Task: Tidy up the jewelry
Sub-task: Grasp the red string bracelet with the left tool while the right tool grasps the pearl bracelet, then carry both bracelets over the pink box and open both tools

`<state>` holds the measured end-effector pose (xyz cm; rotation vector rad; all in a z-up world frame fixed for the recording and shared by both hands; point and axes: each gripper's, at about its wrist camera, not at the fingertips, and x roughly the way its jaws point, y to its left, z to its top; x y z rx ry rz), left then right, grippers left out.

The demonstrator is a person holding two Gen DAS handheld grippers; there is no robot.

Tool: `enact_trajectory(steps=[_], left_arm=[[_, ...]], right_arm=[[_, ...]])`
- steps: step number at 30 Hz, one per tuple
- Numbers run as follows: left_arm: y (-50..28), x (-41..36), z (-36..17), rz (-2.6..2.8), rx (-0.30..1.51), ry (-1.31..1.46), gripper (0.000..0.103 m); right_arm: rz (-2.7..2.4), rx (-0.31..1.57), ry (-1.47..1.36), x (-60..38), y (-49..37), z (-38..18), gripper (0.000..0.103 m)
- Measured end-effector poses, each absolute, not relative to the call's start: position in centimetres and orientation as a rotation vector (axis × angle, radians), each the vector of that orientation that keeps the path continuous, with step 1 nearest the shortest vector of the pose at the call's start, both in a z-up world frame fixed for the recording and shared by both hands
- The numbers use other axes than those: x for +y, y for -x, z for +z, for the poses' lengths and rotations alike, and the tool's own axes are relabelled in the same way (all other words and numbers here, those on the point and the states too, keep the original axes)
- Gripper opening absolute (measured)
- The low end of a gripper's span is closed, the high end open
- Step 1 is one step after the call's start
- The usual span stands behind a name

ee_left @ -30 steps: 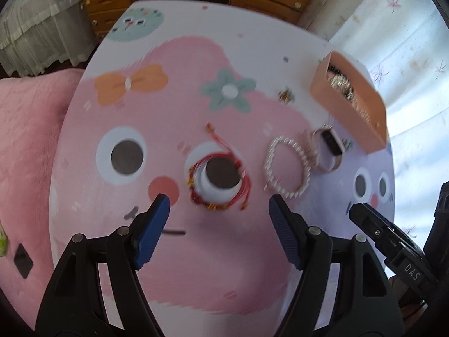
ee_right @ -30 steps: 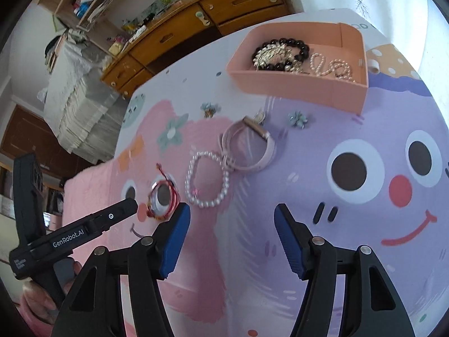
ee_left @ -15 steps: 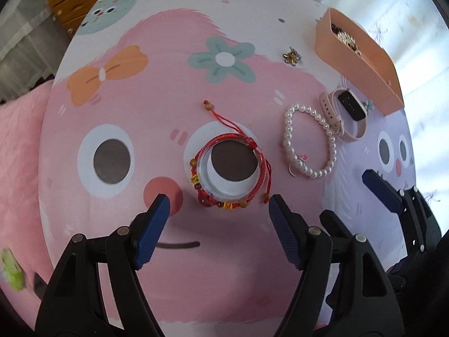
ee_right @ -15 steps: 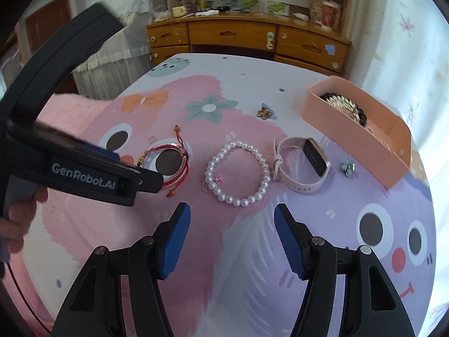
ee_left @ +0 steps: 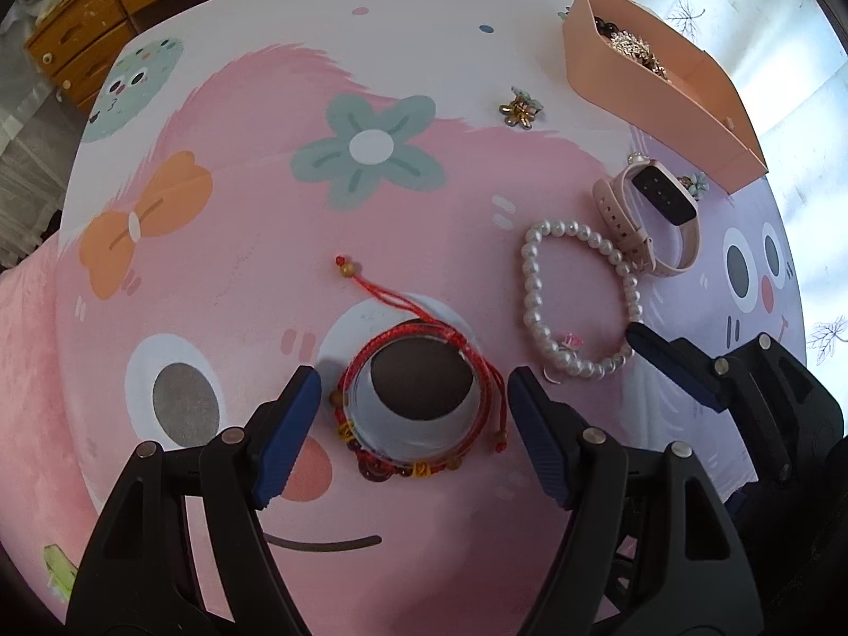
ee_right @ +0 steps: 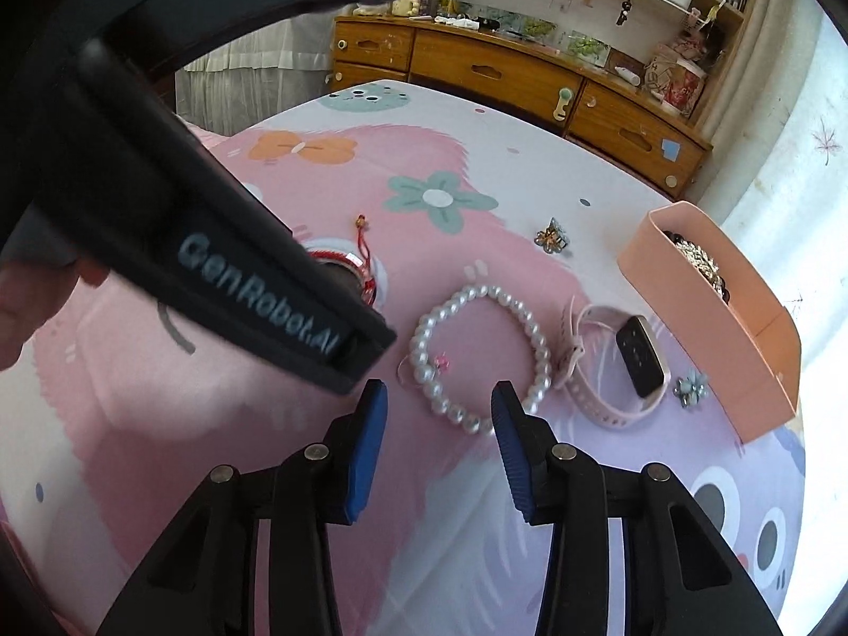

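Note:
A red string bracelet (ee_left: pixel 418 397) with beads lies on the cartoon cloth. My left gripper (ee_left: pixel 414 413) is open, its blue fingertips standing on either side of the bracelet. A pearl bracelet (ee_left: pixel 577 299) lies to the right; in the right wrist view the pearl bracelet (ee_right: pixel 479 355) sits just ahead of my open right gripper (ee_right: pixel 439 416). A pink smartwatch (ee_left: pixel 649 214) lies beyond it; the watch (ee_right: pixel 617 365) is right of the pearls. A peach tray (ee_left: pixel 657 90) holds several pieces of jewelry; the tray (ee_right: pixel 710 312) stands at the right.
A gold flower brooch (ee_left: pixel 520 108) and a small blue flower clip (ee_right: pixel 690 388) lie near the tray. The left gripper's black body (ee_right: pixel 201 222) fills the left of the right wrist view. A wooden dresser (ee_right: pixel 530 79) stands behind the table.
My left gripper has come down and forward until its fingers flank the red bracelet. My right gripper has moved close to the pearl bracelet and its fingers have narrowed.

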<state>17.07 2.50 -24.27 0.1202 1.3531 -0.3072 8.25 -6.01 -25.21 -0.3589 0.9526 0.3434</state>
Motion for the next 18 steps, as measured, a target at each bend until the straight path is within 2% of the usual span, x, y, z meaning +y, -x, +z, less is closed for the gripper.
enact_trajectory(steps=[2, 4, 6, 12, 13, 18], left_arm=[[-17.1, 2.4, -24.2, -0.302, 1.350, -0.131, 0.071], [-17.2, 2.2, -24.2, -0.281, 1.346, -0.141, 0.065], [-17.4, 1.9, -24.1, -0.258, 1.347, -0.172, 0.060], [-18.0, 1.4, -23.9, -0.250, 1.343, -0.156, 0.059], [-18.0, 1.5, -23.9, -0.251, 1.339, -0.153, 0.054], [-17.1, 2.7, -23.4, -0.257, 1.336, -0.110, 0.054]], right_arm=[[0.353, 0.959, 0.344, -6.2, -8.7, -25.2, 0.020], [0.363, 0.967, 0.338, -6.4, -8.9, -25.1, 0.014], [0.380, 0.972, 0.356, -6.3, -9.0, -25.1, 0.012], [0.406, 1.052, 0.248, -8.0, -9.4, -24.7, 0.012], [0.401, 1.056, 0.237, -8.2, -9.3, -24.5, 0.011], [0.384, 1.096, 0.050, -9.6, -9.5, -24.2, 0.007]])
